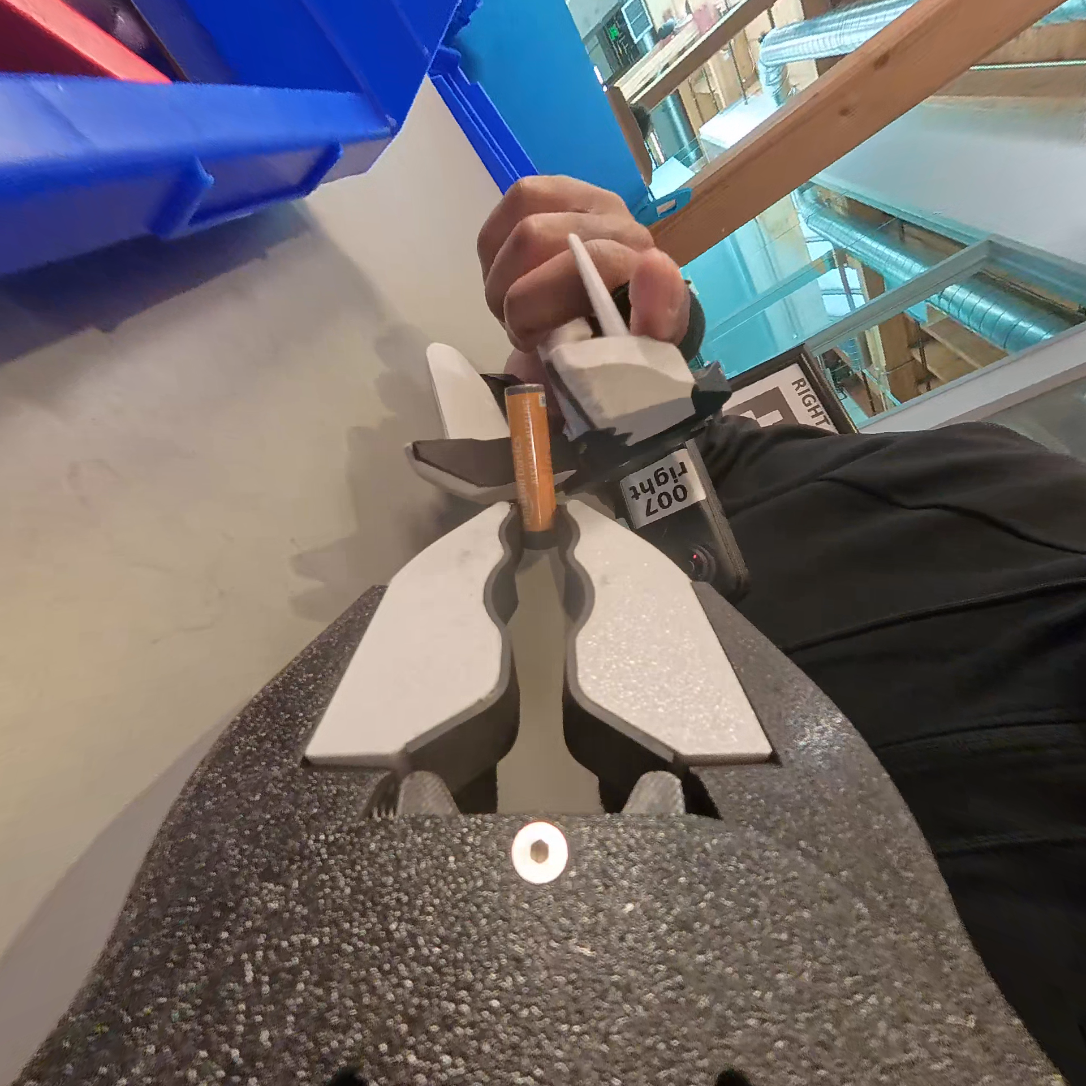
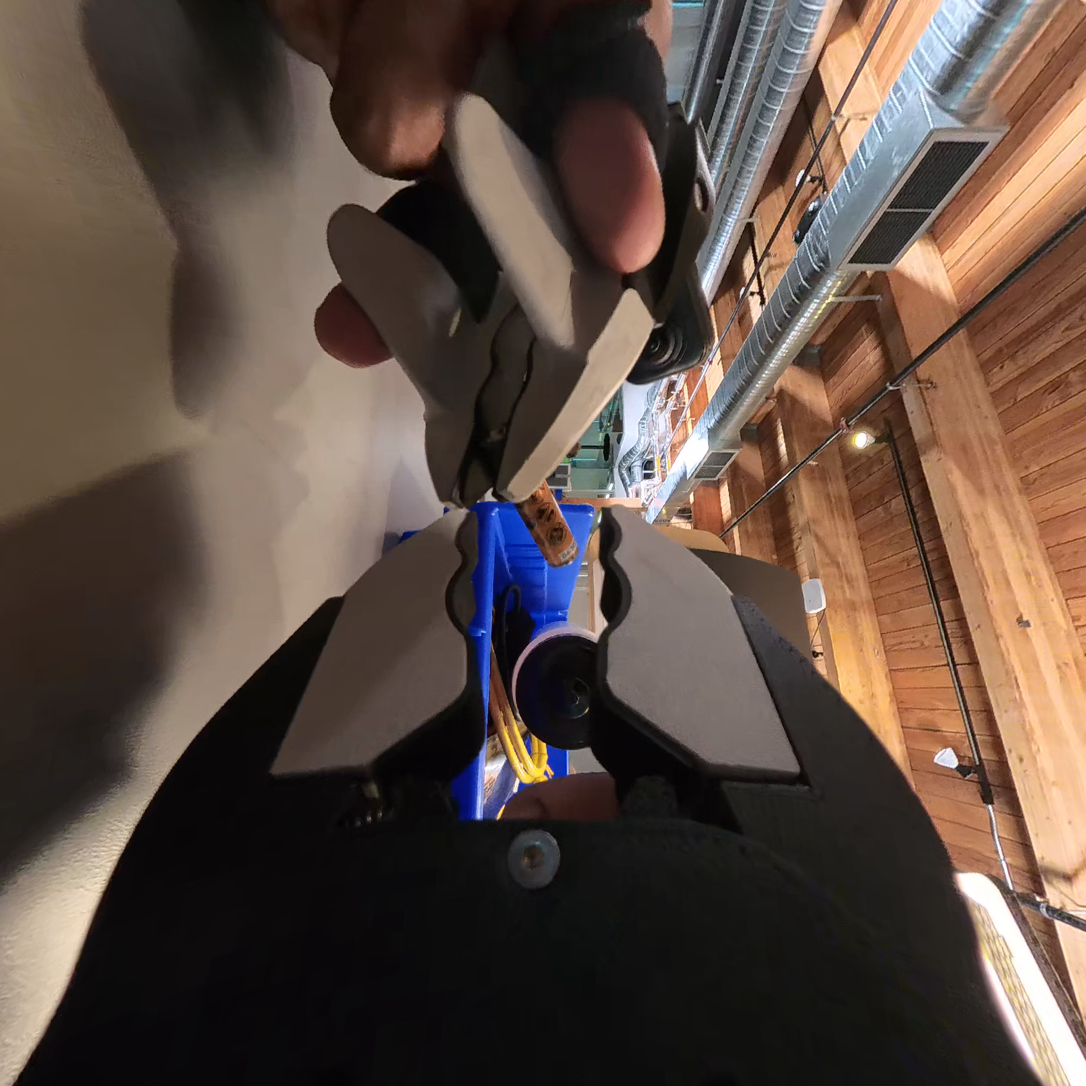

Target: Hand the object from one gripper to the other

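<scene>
An orange cylindrical battery (image 1: 532,458) is clamped by one end between the tips of my left gripper (image 1: 535,523), which is shut on it. My right gripper (image 1: 517,464), held by a hand (image 1: 558,258), comes in from the far side, and its open fingers stand on either side of the battery's middle. In the right wrist view my right gripper (image 2: 535,523) is open, with a clear gap on both sides of the battery (image 2: 552,532) between its tips. The left gripper (image 2: 482,496) comes down from above, closed on the battery's upper end.
Blue storage bins (image 1: 176,147) and a red one (image 1: 59,35) stand on the pale table (image 1: 176,470) beyond the grippers. A blue bin (image 2: 523,587) holding yellow cables (image 2: 529,758) and a tape roll (image 2: 558,681) lies behind my right gripper. A dark sleeve (image 1: 881,587) is to the right. Across from one pair of fingers to the other is roughly 5 cm.
</scene>
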Tool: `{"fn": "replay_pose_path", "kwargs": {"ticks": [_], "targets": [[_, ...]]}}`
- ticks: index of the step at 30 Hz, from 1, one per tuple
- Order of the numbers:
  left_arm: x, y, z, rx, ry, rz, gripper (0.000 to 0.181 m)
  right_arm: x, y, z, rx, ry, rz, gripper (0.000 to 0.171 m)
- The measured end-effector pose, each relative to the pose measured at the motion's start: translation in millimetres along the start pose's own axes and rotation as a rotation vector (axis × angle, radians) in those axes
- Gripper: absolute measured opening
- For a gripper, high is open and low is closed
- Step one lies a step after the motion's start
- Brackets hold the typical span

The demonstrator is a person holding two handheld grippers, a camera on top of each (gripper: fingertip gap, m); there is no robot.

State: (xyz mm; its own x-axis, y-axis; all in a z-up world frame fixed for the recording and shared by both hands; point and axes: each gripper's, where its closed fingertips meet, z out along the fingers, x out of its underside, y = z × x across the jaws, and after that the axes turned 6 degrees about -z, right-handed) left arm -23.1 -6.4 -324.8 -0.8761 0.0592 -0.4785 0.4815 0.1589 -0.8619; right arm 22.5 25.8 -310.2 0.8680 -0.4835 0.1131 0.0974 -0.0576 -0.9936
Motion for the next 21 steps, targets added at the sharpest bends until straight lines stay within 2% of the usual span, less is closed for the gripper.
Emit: {"fn": "replay_pose_path", "kwargs": {"ticks": [3,4,6,7,11,13,15,17,21], "targets": [[5,0,3,-0.012,0.029,0.028,0.014,0,2,1,-0.009,0.0,0.012,0.015],[4,-4,4,0.002,0.023,0.061,0.018,1,4,1,-0.03,-0.001,0.045,0.011],[-1,-7,2,-0.032,0.003,0.18,0.043,7,2,2,-0.051,0.02,0.163,0.01],[-6,-5,-1,-0.084,-0.009,0.271,0.056,13,3,4,-0.077,0.039,0.24,0.009],[-36,0,-23,-0.375,-0.141,0.784,0.067,22,12,2,-0.221,0.02,0.591,0.011],[-45,-9,-30,-0.466,-0.215,1.056,0.061,16,17,0,-0.302,-0.033,0.743,0.011],[-42,-21,-27,-0.474,-0.247,1.241,0.057,6,17,-1,-0.364,-0.09,0.882,0.011],[-37,-25,-20,-0.458,-0.251,1.287,0.052,-3,16,-2,-0.414,-0.139,0.98,0.011],[-31,-28,-9,-0.406,-0.255,1.273,0.034,-18,12,-6,-0.458,-0.203,1.018,0.011]]}}
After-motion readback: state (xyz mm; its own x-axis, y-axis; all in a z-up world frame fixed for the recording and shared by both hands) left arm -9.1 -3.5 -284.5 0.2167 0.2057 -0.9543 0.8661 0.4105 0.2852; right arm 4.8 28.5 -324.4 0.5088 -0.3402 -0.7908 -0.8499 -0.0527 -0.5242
